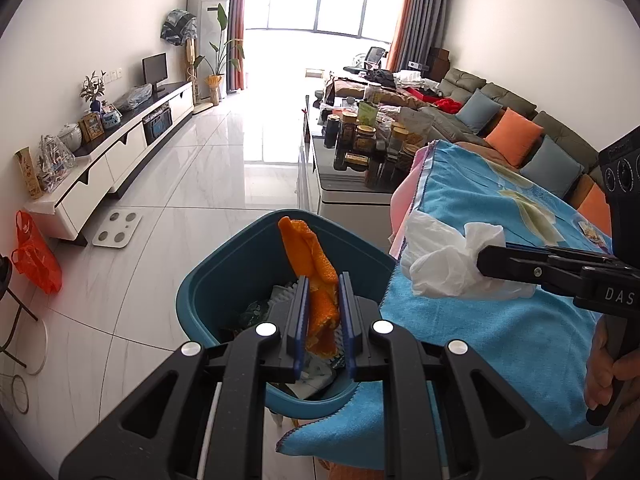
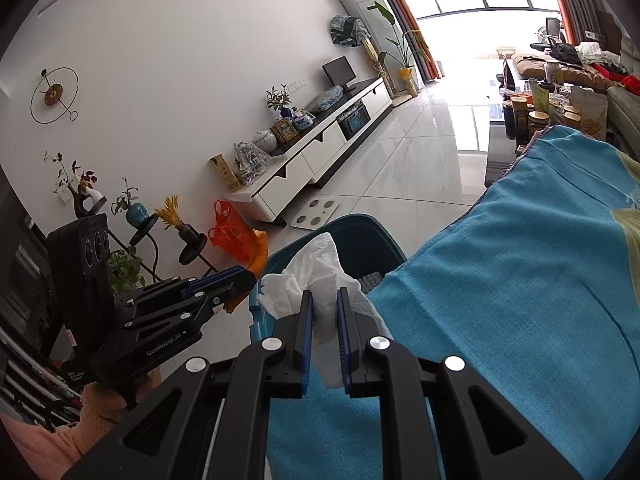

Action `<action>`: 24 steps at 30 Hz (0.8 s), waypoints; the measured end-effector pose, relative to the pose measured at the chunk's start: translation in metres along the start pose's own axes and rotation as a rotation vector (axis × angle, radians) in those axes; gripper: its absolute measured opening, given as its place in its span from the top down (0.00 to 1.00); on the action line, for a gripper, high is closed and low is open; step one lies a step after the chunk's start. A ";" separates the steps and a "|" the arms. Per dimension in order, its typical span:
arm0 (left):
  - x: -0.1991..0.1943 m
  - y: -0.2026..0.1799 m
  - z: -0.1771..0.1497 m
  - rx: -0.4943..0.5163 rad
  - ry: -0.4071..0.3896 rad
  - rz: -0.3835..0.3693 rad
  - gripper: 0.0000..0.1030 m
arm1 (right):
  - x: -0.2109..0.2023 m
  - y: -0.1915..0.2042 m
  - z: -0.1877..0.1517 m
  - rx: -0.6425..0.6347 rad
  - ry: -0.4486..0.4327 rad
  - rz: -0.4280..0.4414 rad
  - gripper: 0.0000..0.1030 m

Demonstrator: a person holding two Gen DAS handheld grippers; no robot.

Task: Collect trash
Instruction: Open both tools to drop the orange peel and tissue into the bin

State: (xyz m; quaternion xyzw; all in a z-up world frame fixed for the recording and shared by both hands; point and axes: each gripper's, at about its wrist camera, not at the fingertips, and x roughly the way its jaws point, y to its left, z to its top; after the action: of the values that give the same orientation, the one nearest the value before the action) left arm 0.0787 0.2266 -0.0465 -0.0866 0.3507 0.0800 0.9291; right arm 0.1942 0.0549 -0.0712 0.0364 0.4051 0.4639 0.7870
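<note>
Left gripper (image 1: 324, 312): jaws clenched on an orange peel (image 1: 316, 276), peel sticking up out past the fingertips and hanging down behind them. It is held right over the open teal trash bin (image 1: 224, 276), pointing forward and down into it. Bin has scraps inside, white and dark bits, not clear what they are.

Right gripper (image 2: 325, 320): jaws clamped on a crumpled white tissue (image 2: 320, 264), wad bulging out in front of the tips. In the left wrist view it comes in from the right, roughly level, tissue (image 1: 448, 256) over the edge of the blue towel (image 1: 500, 320) just beside the bin rim. Person's right hand (image 1: 604, 364) wraps the handle at the frame edge.

Blue towel covers the desk and drapes over its near edge, one corner hanging down against the bin. Small wrapper-like item (image 1: 592, 230) lies on the towel behind the right gripper, too small to tell.

Further out: white tile floor (image 1: 192, 208), bathroom scale (image 1: 117, 229) on the floor past the bin, red plastic bag (image 1: 36, 256) at left, TV cabinet (image 1: 132, 148) along the wall, coffee table crowded with jars (image 1: 364, 136), sofa (image 1: 520, 120) with cushions at right.
</note>
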 end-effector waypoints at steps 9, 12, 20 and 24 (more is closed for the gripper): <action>0.014 0.001 -0.002 -0.012 0.018 0.015 0.85 | 0.010 0.006 0.005 -0.023 0.020 -0.001 0.89; 0.018 0.003 -0.003 -0.017 0.024 0.016 0.85 | 0.014 0.010 0.007 -0.033 0.028 -0.003 0.89; 0.023 0.009 -0.004 -0.029 0.036 0.019 0.85 | 0.022 0.013 0.012 -0.044 0.036 -0.005 0.89; 0.025 0.010 -0.004 -0.032 0.040 0.022 0.85 | 0.026 0.013 0.011 -0.046 0.044 -0.010 0.89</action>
State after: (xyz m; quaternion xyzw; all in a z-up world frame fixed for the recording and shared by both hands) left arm 0.0924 0.2381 -0.0672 -0.0991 0.3687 0.0940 0.9195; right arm 0.1990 0.0858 -0.0743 0.0063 0.4117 0.4696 0.7810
